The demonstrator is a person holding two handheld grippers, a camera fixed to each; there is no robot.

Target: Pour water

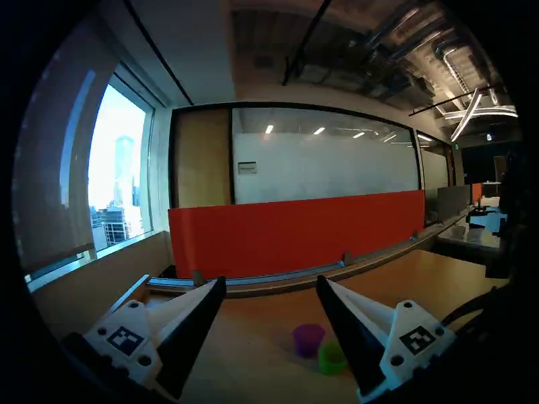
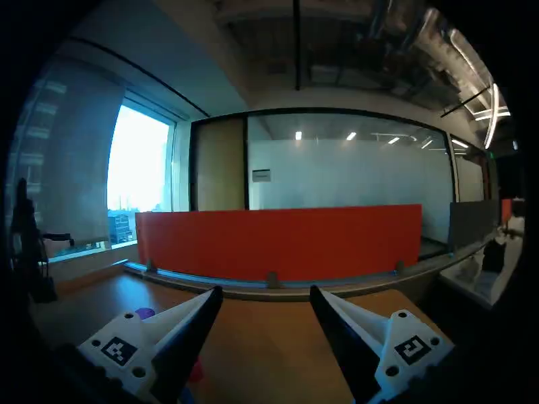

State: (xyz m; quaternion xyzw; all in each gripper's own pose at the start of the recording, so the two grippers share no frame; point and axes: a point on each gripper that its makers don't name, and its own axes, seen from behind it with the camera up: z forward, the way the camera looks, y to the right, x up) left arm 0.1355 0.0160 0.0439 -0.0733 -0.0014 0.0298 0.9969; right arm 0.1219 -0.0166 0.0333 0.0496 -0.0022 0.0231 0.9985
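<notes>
In the left gripper view a purple cup (image 1: 308, 339) and a green cup (image 1: 331, 357) stand side by side on the wooden desk (image 1: 269, 337), low and between my fingers. My left gripper (image 1: 269, 291) is open above them, holding nothing. In the right gripper view my right gripper (image 2: 266, 296) is open over the desk (image 2: 269, 343) with nothing between its fingers. A purple cup rim (image 2: 144, 313) peeks over its left finger, and a small red-pink object (image 2: 196, 371) shows beside that finger, mostly hidden.
An orange divider panel (image 1: 296, 232) runs along the desk's far edge, with a glass wall behind. A bright window (image 1: 118, 182) lies to the left. A dark stand (image 2: 27, 249) rises at the left of the right gripper view. More desks (image 1: 485, 222) sit far right.
</notes>
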